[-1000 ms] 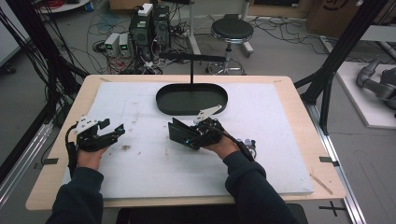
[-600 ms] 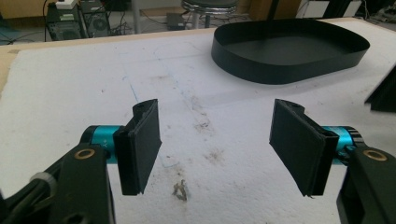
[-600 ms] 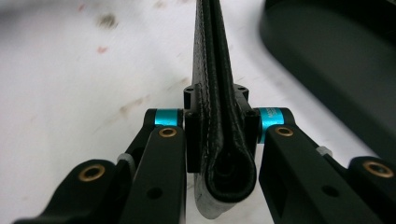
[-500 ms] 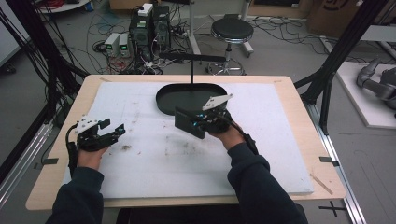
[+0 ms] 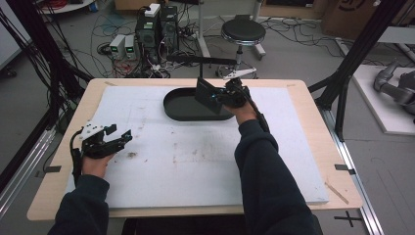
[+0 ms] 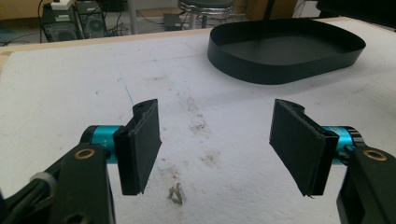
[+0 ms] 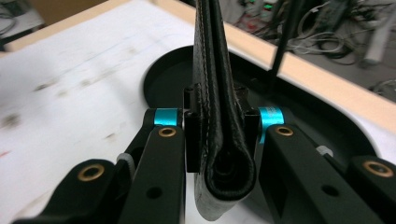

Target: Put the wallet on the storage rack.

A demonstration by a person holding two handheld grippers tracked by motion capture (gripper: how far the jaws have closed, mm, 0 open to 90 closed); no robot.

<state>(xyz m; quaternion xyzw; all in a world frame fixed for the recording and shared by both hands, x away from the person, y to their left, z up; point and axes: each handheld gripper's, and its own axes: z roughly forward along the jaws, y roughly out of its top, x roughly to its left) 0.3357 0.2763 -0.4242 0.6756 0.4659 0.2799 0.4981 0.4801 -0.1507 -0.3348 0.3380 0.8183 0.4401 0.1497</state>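
black leather wallet [image 7: 219,116] with pale stitching; black tray [image 7: 303,121] beyond the right gripper [image 7: 219,140]; white, brown-smudged tabletop [image 6: 70,93]; turquoise collars on black jaws.

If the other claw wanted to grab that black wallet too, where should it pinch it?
Probably the free edge of the wallet that sticks out past the right gripper, coming from the tray side. It is folded flat and thin, held on edge, so jaws should close across its two flat faces. The left gripper stands open, wide enough for that.
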